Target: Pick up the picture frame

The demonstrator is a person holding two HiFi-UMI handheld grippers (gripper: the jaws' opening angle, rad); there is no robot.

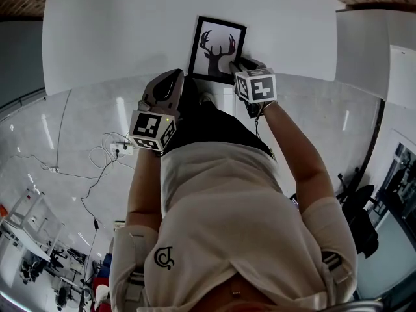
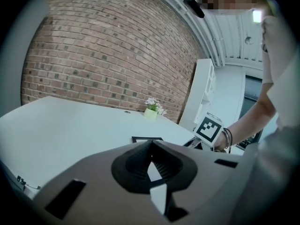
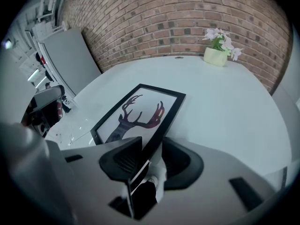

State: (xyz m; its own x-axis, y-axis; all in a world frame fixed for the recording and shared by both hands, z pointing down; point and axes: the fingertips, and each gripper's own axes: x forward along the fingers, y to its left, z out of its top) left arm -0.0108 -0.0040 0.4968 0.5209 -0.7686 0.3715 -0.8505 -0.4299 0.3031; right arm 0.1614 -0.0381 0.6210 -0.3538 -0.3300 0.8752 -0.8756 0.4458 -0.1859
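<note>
A black picture frame (image 1: 216, 47) with a deer silhouette lies flat on the white table (image 1: 117, 31), close to its near edge. My right gripper (image 1: 239, 64) points steeply down at the frame's near right corner. In the right gripper view the frame (image 3: 140, 114) runs in between the wide jaws of the right gripper (image 3: 152, 142), and I see no pad pressing on it. My left gripper (image 1: 172, 77) hovers just left of the frame's near left corner, off the table edge. In its own view the left gripper (image 2: 151, 145) is shut and empty, with the frame (image 2: 146, 138) beyond it.
A small pot of flowers (image 3: 216, 55) stands at the table's far side by the brick wall (image 3: 178, 22). A white cabinet (image 2: 204, 93) stands right of the table. Cables and a power strip (image 1: 117, 149) lie on the floor to my left.
</note>
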